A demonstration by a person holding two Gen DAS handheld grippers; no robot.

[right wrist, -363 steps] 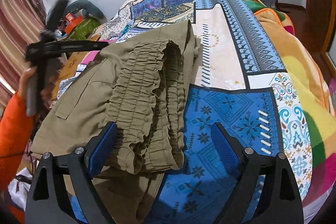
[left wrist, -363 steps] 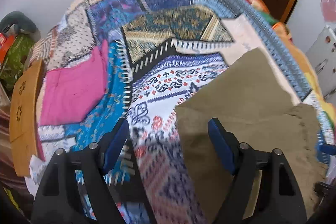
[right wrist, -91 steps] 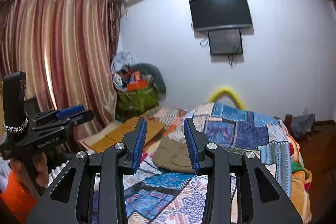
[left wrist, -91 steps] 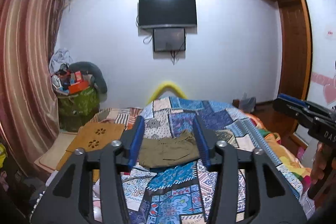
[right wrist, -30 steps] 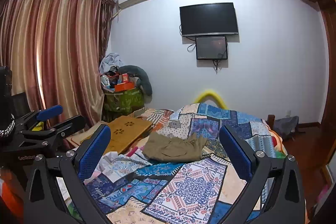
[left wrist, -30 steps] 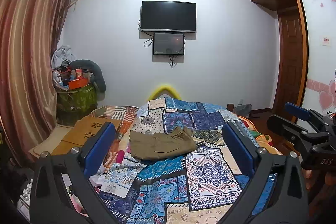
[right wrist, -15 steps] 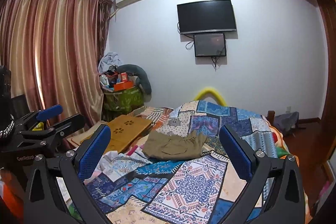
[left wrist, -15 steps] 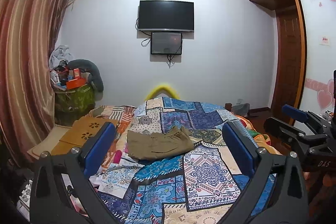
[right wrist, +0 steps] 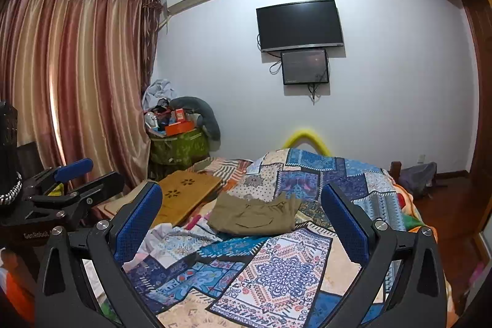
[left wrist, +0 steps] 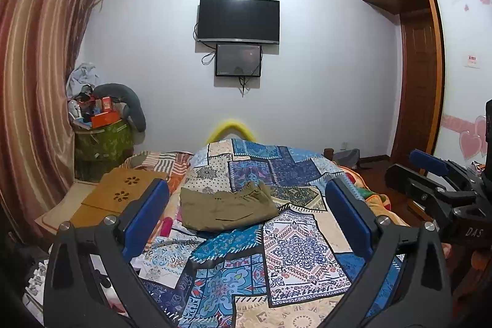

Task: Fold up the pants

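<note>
The olive-brown pants [left wrist: 226, 209] lie folded into a compact rectangle on the patchwork bedspread [left wrist: 276, 254], toward the far left part of the bed; they also show in the right wrist view [right wrist: 256, 214]. My left gripper [left wrist: 246, 217] is open and empty, held well back from the bed. My right gripper [right wrist: 241, 220] is open and empty too, equally far from the pants. Each gripper shows at the edge of the other's view, the right one [left wrist: 439, 189] and the left one [right wrist: 61, 189].
A wooden lap desk [left wrist: 121, 194] lies left of the bed. A cluttered green bin [left wrist: 101, 143] stands by the curtain [left wrist: 33, 100]. A TV [left wrist: 238, 20] hangs on the far wall. A wardrobe and door [left wrist: 418, 100] are at the right.
Both grippers have opened wide since three seconds ago. In the last second the views have barely shifted, and the folded pants have stayed in place.
</note>
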